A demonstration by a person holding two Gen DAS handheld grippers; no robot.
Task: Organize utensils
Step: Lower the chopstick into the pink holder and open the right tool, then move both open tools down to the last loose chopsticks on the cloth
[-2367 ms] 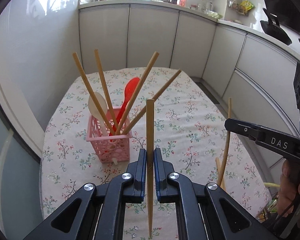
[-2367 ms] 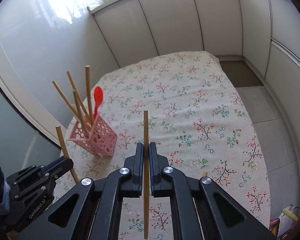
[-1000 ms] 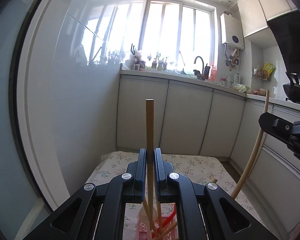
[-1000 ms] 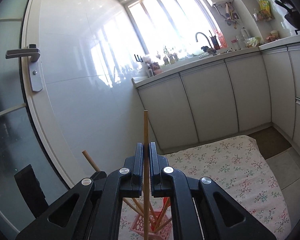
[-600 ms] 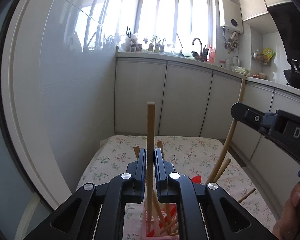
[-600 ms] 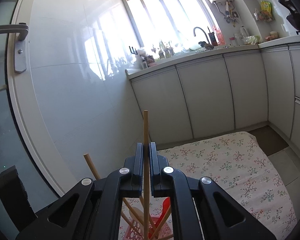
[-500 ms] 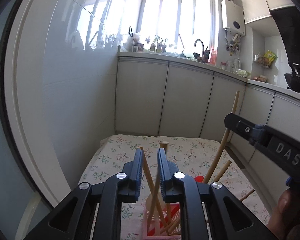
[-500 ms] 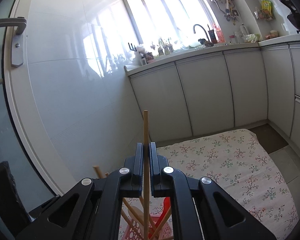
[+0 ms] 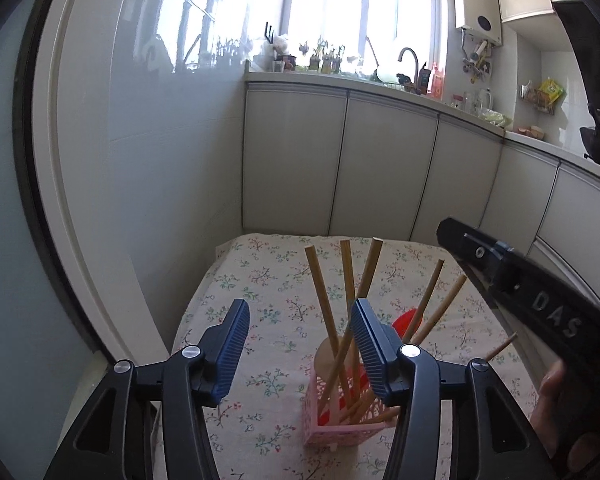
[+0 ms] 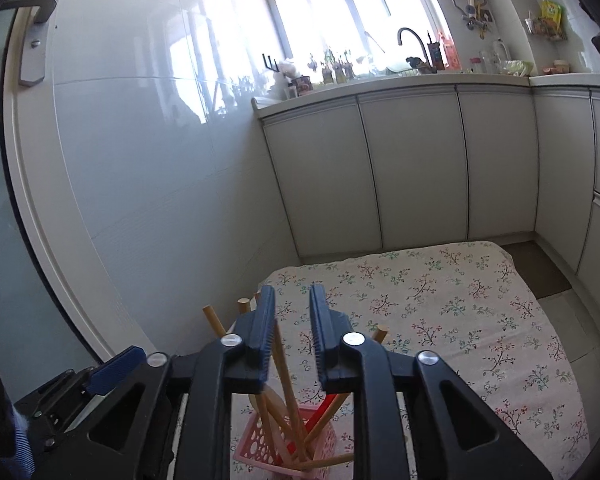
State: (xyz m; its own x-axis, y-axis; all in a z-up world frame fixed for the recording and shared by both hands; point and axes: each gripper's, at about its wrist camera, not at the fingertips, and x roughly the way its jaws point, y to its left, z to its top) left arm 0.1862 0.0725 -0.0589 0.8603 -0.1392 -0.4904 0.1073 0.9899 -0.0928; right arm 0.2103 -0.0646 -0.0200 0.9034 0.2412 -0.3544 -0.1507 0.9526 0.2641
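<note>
A pink perforated utensil holder point(image 9: 342, 430) stands on the floral tablecloth point(image 9: 268, 276) and holds several wooden chopsticks point(image 9: 323, 304), a red spoon point(image 9: 407, 322) and a pale spoon point(image 9: 328, 356). My left gripper point(image 9: 298, 354) is open and empty just above and near the holder. My right gripper point(image 10: 291, 338) is open and empty above the same holder point(image 10: 256, 446), with chopsticks point(image 10: 286, 376) leaning below its jaws. The right gripper's body point(image 9: 540, 300) shows at the right of the left wrist view.
White cabinets point(image 9: 380, 168) and a glossy wall point(image 9: 160, 160) close in the table's far and left sides. A counter with a sink tap point(image 10: 410, 46) and bottles runs behind. One chopstick tip point(image 9: 500, 346) shows by the hand at right.
Both grippers have opened and let go of their chopsticks, which now stand in the pink holder. The left one opened first, then wider; the right one opened in the last half second.
</note>
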